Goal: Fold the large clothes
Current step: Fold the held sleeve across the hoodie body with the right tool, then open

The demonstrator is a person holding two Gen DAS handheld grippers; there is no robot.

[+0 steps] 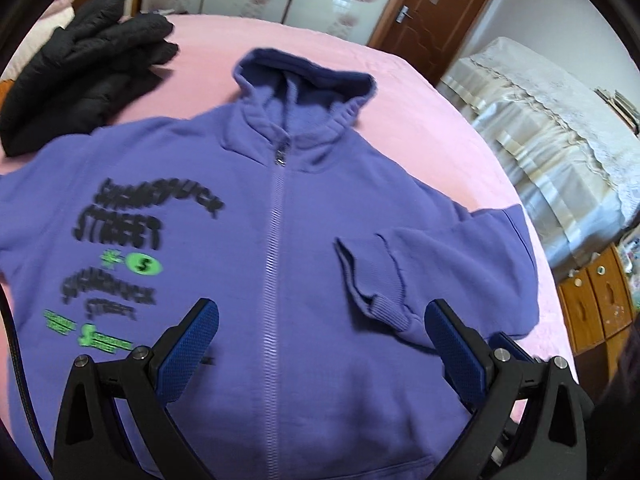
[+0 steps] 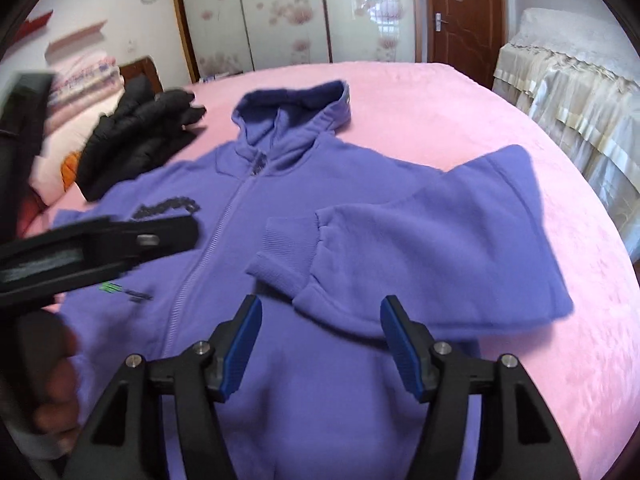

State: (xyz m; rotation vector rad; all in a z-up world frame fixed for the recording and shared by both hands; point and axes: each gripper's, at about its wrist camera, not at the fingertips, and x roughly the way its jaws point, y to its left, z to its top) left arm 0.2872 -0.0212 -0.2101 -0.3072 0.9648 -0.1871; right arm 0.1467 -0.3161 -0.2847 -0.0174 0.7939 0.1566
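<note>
Purple hoodie [image 1: 280, 264] lies lengthwise, hood pointing away; left tool [image 1: 320, 328] and right tool [image 2: 320, 320] both spread, empty.

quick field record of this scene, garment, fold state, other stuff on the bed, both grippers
surface: pink bed cover
garment: purple zip hoodie, front up, zipped, hood away from the cameras
fold state: one sleeve folded in over the chest, cuff near the zipper; the other sleeve not clearly visible
other item: black padded jacket, bunched beside the hood
left gripper: open, empty, above the lower front
right gripper: open, empty, just short of the folded sleeve
</note>
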